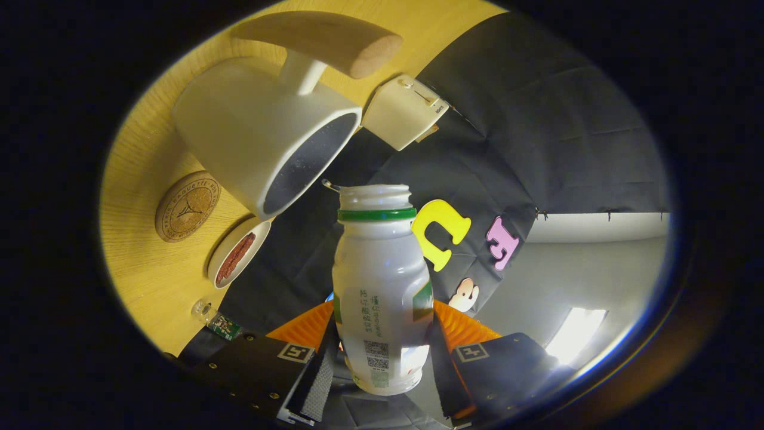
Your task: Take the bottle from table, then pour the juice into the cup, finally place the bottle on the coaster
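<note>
The bottle [382, 286] is white with a green ring at its neck. The cup [262, 128] is cream outside and dark inside. The coaster [187, 206] is brown cork with a printed ring pattern. The table [149, 269] is yellow wood.

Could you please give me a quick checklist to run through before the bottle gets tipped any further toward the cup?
1. Gripper shut on the bottle, both fingers pressing: ok.
2. Bottle cap off, neck open: ok.
3. Bottle mouth pointed at the cup opening, just ahead: ok.
4. Juice flowing: cannot tell.
5. Coaster bare for the set-down: ok.
6. Small dish beside the coaster, apart from it: ok.
</note>
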{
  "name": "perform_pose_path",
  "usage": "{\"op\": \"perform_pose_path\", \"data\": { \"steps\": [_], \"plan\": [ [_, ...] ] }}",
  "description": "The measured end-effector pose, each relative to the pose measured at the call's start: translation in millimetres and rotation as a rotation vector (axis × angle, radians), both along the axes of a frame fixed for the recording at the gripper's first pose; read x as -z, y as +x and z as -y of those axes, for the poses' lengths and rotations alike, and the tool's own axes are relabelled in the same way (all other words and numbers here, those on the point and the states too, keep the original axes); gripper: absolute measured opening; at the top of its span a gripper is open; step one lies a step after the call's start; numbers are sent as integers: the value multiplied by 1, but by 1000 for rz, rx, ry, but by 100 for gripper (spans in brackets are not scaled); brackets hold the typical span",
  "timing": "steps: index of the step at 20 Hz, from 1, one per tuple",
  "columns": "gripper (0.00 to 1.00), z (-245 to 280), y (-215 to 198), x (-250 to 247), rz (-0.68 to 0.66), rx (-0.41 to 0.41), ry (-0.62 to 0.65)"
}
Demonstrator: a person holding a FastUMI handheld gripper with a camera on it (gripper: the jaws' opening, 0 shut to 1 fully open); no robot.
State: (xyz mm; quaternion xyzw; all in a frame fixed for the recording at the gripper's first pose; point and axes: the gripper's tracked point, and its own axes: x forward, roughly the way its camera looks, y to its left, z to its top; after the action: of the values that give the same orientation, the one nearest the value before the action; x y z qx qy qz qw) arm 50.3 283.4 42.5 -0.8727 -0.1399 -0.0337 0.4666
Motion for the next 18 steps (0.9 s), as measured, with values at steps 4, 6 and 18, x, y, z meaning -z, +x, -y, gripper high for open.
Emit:
{"op": "perform_pose_path", "data": {
  "steps": [4,6,18],
  "plan": [
    [71,0,-2,2,-4,-2,-22],
    [71,-1,-1,3,-6,-3,-36],
    [71,5,-3,19,-66,-4,26]
  ]
}}
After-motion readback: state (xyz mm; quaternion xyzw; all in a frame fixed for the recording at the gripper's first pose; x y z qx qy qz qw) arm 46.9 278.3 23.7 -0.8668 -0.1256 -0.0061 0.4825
